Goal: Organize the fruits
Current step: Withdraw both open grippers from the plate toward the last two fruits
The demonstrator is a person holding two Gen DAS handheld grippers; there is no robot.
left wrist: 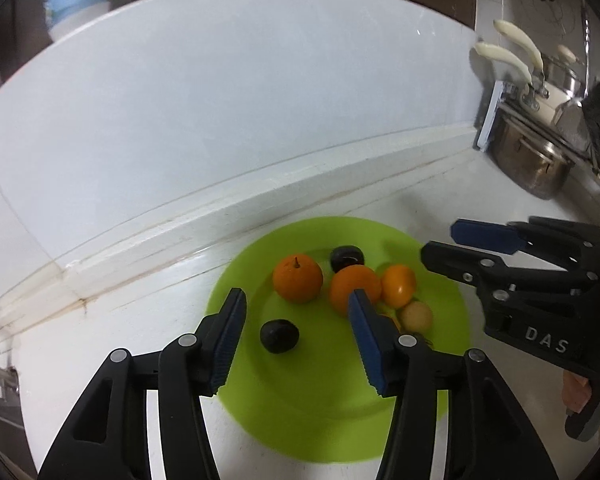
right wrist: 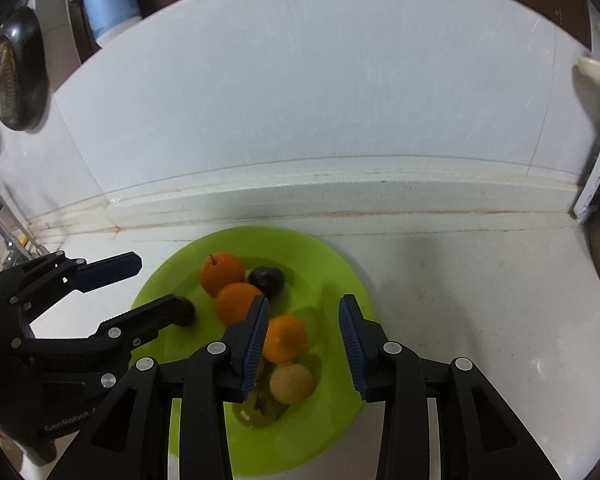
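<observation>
Hovering over the lime-green plate [left wrist: 324, 420], left claw [left wrist: 296, 340] spread, empty; a dark plum [left wrist: 279, 335] lies between its blue pads. Right claw [right wrist: 304, 344] also parted, gripping nothing, above an orange [right wrist: 286, 338] and a tan fruit [right wrist: 291, 383]. "DAS" reads on the right claw's body, "GenRobot" on the left's. Plate sits on the white bench [right wrist: 480, 300].

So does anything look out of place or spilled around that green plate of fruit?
Nothing stands out. All the fruit sits on the green plate, none spilled onto the counter. Both the left gripper and right gripper hover open above it, holding nothing.
</observation>
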